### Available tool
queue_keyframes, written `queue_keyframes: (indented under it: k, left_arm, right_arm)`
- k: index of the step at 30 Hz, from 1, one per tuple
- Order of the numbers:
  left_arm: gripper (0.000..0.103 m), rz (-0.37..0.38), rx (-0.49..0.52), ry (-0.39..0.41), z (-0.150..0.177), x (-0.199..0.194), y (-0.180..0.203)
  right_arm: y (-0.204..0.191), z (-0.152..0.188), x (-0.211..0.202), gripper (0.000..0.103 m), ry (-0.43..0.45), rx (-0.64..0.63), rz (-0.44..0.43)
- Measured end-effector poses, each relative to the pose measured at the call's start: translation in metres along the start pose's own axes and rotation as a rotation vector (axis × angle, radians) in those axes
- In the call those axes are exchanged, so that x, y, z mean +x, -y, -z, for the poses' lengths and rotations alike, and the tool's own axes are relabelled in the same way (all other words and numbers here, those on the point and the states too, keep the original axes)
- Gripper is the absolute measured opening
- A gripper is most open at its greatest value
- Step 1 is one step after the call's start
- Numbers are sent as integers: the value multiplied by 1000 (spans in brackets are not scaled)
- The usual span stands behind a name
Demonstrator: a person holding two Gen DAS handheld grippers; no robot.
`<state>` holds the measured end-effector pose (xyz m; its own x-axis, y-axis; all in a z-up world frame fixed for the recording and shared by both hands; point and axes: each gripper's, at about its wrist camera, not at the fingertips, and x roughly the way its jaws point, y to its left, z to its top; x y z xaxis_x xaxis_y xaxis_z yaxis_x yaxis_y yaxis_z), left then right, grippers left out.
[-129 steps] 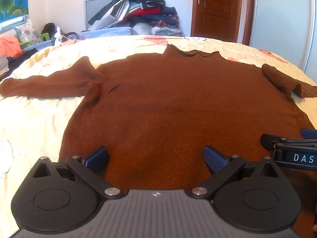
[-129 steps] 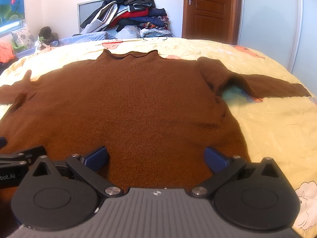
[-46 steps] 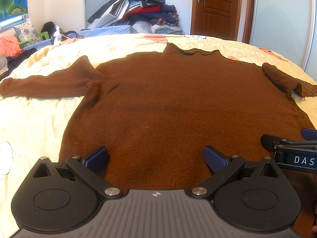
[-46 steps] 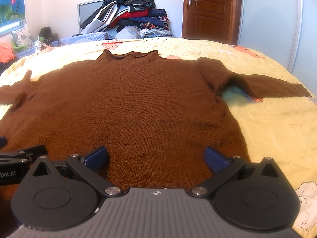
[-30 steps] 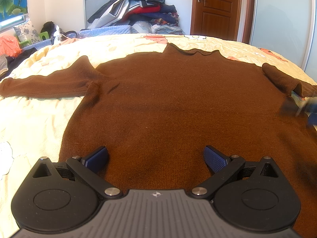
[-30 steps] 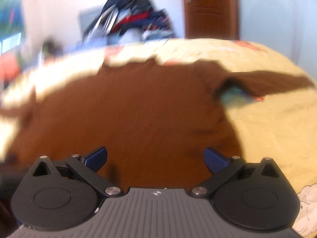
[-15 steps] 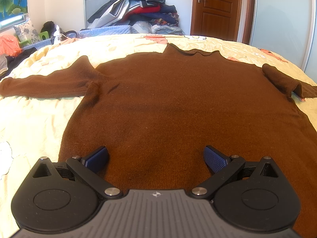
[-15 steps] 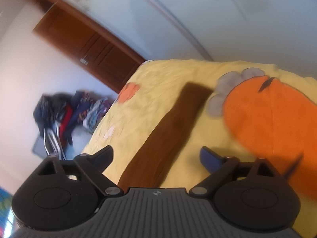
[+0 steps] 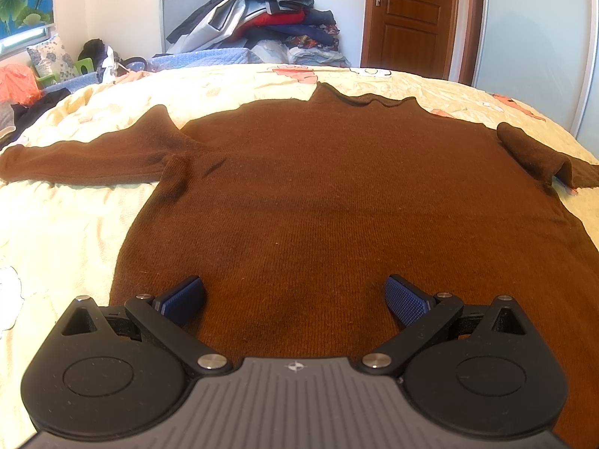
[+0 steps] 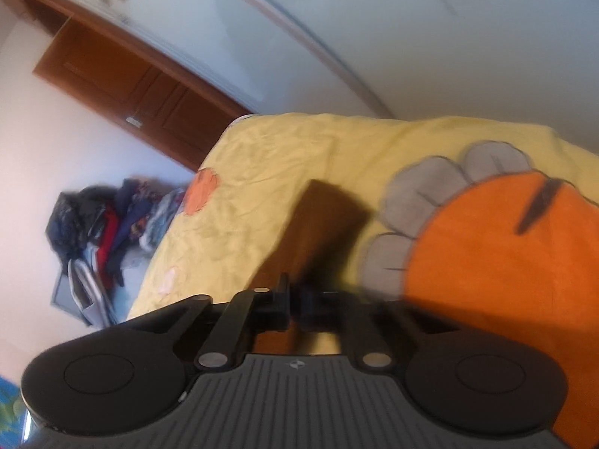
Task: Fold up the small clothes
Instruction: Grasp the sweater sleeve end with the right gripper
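Since half a second ago the right gripper (image 10: 295, 307) has gone from jaws apart over the sleeve (image 10: 318, 232) to jaws brought together on it, and the sleeve end now looms larger ahead of the tool; the left wrist view is unchanged over the same interval.

Left wrist view: left gripper (image 9: 295, 295) has its jaws spread wide, blue pads (image 9: 406, 299) well apart with nothing pinched between them. Brown sweater (image 9: 337, 205) lies flat on the yellow bedspread (image 9: 56, 232), its hem directly under and ahead of the tool, its collar at the far end. One sleeve runs out to the tool's left; the other, at far right, is folded over at the shoulder and leaves the frame. Beyond the bed: pile of clothes (image 9: 262, 22) against the wall, wooden door (image 9: 408, 15) to its right.

Right wrist view (blurred, horizon rolled steeply): fingers are drawn in to the centre line, with brown knit of the sleeve caught between them. Sleeve extends straight ahead from the fingertips on the bedspread (image 10: 262, 172); its squared cuff end is the farthest part. An orange cartoon print (image 10: 505, 262) with grey lobes lies just to the tool's right of the sleeve. Clothes pile (image 10: 108, 232) and door (image 10: 123, 86) sit off to the tool's left.
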<state>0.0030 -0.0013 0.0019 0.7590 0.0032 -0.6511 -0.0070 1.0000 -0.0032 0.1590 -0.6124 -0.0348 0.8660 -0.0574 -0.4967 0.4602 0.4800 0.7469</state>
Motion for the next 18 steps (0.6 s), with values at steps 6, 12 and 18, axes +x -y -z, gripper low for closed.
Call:
queue_keyframes:
  k: [6, 12, 18]
  left_arm:
    - [103, 6, -9, 3, 0, -1, 1]
    - [103, 6, -9, 3, -1, -1, 0]
    - [103, 15, -9, 4, -1, -1, 0]
  right_arm:
    - [-72, 45, -34, 13, 25, -167, -162]
    - [-207, 192, -45, 13, -219, -429, -503]
    - [-248, 327, -40, 74, -434, -569, -511]
